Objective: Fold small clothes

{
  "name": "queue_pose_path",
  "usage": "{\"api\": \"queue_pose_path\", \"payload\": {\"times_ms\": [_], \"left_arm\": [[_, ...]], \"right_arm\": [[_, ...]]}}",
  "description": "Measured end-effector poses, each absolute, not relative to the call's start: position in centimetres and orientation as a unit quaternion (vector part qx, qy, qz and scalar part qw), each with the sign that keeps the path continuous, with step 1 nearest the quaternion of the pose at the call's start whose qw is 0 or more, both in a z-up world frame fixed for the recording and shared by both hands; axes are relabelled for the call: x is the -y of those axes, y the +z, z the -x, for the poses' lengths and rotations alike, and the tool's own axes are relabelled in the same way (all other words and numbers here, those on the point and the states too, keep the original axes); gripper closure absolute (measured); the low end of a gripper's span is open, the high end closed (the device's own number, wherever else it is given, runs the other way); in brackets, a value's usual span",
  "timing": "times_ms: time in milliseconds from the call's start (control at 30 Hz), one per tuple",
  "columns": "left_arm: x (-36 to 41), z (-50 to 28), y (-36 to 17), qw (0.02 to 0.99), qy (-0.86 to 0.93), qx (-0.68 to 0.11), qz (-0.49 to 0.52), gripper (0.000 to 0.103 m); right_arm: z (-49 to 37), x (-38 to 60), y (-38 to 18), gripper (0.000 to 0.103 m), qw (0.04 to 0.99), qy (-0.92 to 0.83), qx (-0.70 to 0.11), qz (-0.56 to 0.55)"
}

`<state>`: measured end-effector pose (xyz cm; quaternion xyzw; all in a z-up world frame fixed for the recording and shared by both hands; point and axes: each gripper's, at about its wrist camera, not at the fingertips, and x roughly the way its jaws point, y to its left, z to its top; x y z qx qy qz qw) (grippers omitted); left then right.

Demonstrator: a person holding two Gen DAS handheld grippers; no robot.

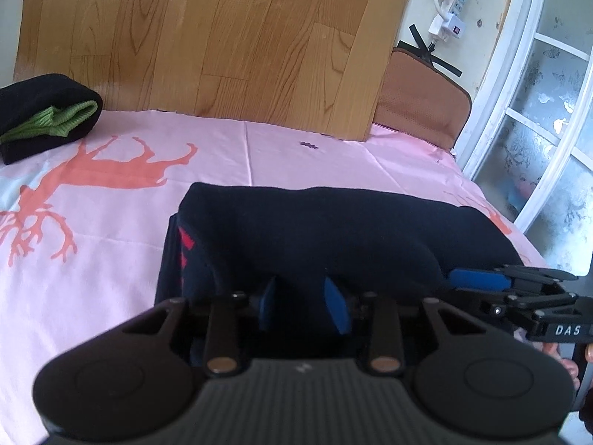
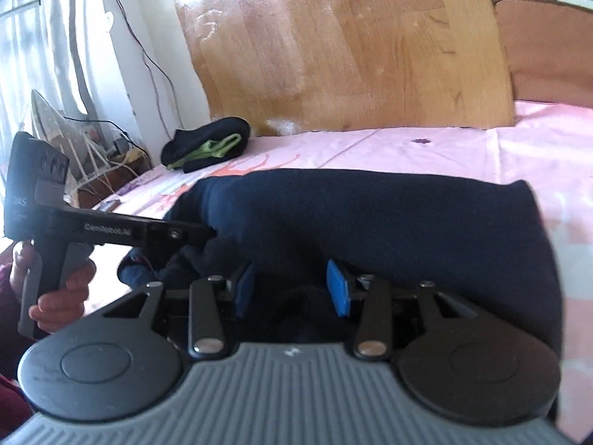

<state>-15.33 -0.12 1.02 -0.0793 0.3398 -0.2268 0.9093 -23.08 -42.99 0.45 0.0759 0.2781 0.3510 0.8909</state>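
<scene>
Both grippers, left (image 1: 305,306) and right (image 2: 292,289), were clamped on the dark garment's (image 1: 333,230) near edge, apparently to fold it evenly.

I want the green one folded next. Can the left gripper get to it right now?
Probably not yet. The left gripper is at the navy garment, while the green piece sits tucked inside a black bundle across the sheet.

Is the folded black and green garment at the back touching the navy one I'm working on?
No, the black and green garment lies apart from the navy garment, with bare pink sheet between them.
</scene>
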Motion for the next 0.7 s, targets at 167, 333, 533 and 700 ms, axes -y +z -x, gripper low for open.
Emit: {"api": "queue_pose_path", "payload": {"times_ms": [167, 333, 533, 700], "left_arm": [[0.1, 15.3, 1.1, 0.908, -0.227, -0.342, 0.082, 0.069], [-0.1, 15.1, 1.1, 0.906, -0.228, -0.346, 0.089, 0.069], [-0.2, 15.0, 1.1, 0.906, -0.228, -0.346, 0.088, 0.069], [-0.2, 15.0, 1.1, 0.905, -0.232, -0.345, 0.093, 0.068]], "right_arm": [[24.3, 42.9, 2.2, 0.056, 0.88, 0.392, -0.248, -0.104], [25.6, 39.0, 1.3, 0.058, 0.854, 0.446, -0.265, -0.045], [25.2, 39.0, -1.0, 0.058, 0.852, 0.435, -0.285, -0.051], [26.2, 40.4, -1.1, 0.057, 0.857, 0.431, -0.279, -0.054]]}}
